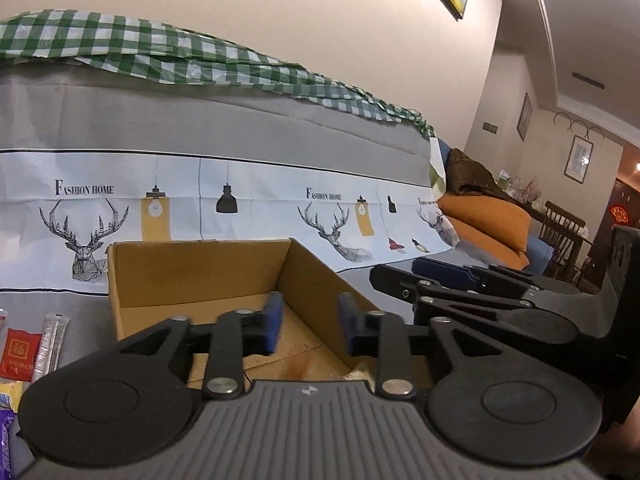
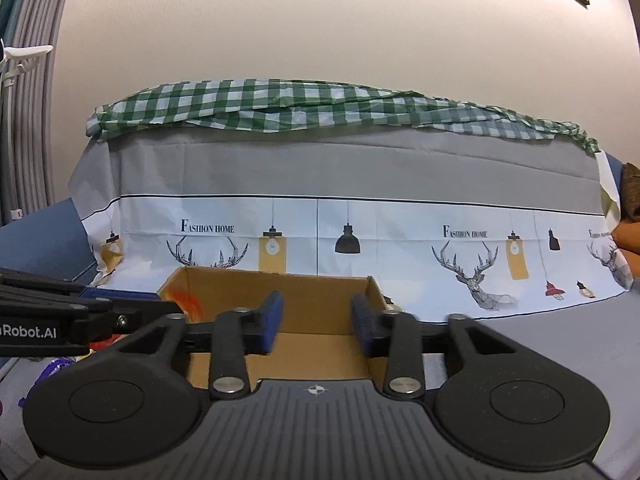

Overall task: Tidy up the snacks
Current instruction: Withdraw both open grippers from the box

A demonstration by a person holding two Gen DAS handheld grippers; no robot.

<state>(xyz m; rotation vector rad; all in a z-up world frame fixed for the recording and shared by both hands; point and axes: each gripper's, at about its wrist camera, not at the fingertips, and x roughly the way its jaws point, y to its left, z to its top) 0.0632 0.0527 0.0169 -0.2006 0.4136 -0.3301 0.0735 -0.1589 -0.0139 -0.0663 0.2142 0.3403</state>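
Snack packets are seen lying on the grey cloth to the left of the open brown cardboard box (image 1: 208, 280): a red square sachet (image 1: 18, 354), a silver stick-shaped packet (image 1: 50, 344) just beside it, and parts of a yellow and a purple wrapper at the frame edge. The left gripper (image 1: 307, 322) is held with its blue-padded jaws parted and nothing between them, poised above the near edge of the box, whose bare, stained floor is seen between the fingers. The right gripper (image 2: 316, 322) is likewise held spread and empty, aimed over the near wall of the same box (image 2: 320, 300). In the right wrist view an orange smear is seen at the box's left inner corner, and the left gripper's black linkage, marked "Robot.AI", is seen to the left of the box, with scraps of purple and red wrappers (image 2: 56, 366) below it. Behind the box a grey-and-white cover printed with deer heads, lamps and "Fashion Home" (image 2: 348, 216) is draped, topped by a green-and-white checked cloth (image 2: 304, 104). Well to the right of the box, orange cushions (image 1: 492, 220) are stacked.
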